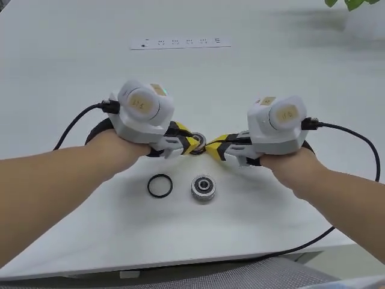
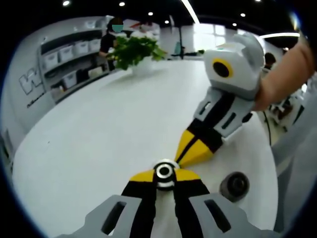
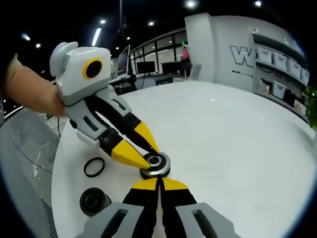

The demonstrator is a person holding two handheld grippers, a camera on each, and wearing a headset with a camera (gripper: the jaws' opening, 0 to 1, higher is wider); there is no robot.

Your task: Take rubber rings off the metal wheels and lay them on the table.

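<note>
- Plainly, the tabletop (image 1: 289,72) lies open toward its far edge, where a power strip (image 1: 180,43) sits.
- The left gripper (image 1: 190,143) pinches a silvery, dark-rimmed metal wheel (image 1: 198,142); the right gripper (image 1: 212,146), jaws pressed together, meets its rim.
- Toward the near edge, a loose rubber ring (image 1: 160,185) lies beside a second wheel (image 1: 203,187).
</note>
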